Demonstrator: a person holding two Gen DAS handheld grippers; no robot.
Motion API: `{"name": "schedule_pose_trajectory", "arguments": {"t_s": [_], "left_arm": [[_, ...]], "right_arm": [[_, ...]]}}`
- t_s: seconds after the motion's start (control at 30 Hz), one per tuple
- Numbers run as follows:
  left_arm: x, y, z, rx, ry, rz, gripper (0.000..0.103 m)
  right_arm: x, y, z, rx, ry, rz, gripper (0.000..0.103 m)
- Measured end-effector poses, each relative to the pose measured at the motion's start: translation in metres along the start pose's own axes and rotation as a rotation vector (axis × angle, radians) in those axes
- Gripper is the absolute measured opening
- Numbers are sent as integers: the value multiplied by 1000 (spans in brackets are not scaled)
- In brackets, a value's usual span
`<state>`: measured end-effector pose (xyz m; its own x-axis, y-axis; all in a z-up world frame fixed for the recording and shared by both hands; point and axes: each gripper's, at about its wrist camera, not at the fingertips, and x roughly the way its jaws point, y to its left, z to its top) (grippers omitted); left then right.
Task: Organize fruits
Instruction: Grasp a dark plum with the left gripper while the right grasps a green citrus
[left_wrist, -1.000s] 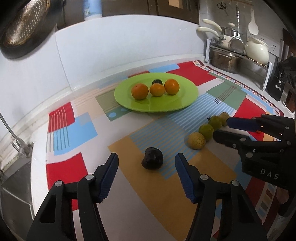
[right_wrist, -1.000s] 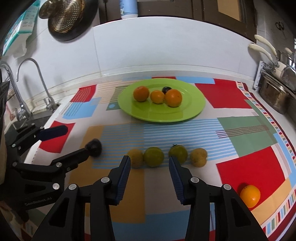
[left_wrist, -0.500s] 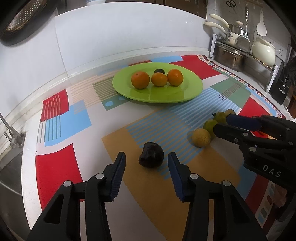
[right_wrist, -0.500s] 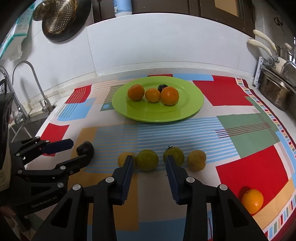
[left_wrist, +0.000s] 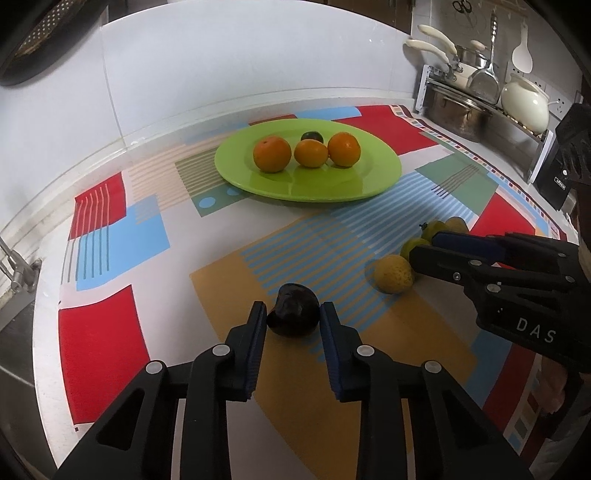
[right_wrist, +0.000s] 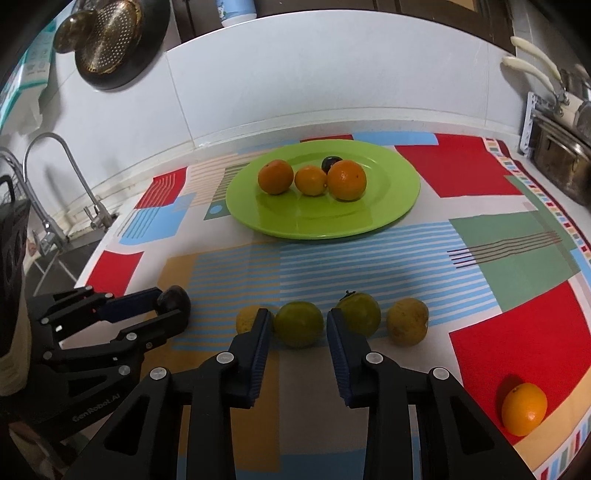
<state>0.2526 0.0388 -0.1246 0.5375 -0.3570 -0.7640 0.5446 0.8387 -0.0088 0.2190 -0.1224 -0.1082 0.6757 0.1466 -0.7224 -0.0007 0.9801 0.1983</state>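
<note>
My left gripper is shut on a dark plum-like fruit that rests on the patterned mat. In the right wrist view the left gripper holds that same dark fruit at the left. My right gripper straddles a green fruit in a row of yellow-green fruits. Its jaws are closing, and a thin gap still shows on each side. A green plate farther back carries three oranges and a small dark fruit.
A lone orange lies near the mat's front right corner. A yellow fruit, a second green one and a yellowish one flank the straddled fruit. A tap and sink are at the left. A pot rack stands at the right.
Both grippers have narrowed their jaws and edged forward. The left one has closed onto the dark fruit, and the right one has come around the green fruit.
</note>
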Motion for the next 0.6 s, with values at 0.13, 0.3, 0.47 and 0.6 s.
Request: {"name": "schedule_pose_trajectory", "arguments": {"t_s": [0.13,0.3,0.47,0.6], "left_arm": [[1,-3,2,4,-1,-1,29],[-3,-4,6,-8,-14,-2,29],[-12,-8,11,-6,-38,-8,29],[-20,-12,15,-8,-56,-17,29]], "right_arm": [[2,-3,0,13,14,24,27],[1,-1,-1,-6,6,23,26],[-6,0,-3,-23,-8,12,26],[-14,-1,0,-17,-24,17,26]]}}
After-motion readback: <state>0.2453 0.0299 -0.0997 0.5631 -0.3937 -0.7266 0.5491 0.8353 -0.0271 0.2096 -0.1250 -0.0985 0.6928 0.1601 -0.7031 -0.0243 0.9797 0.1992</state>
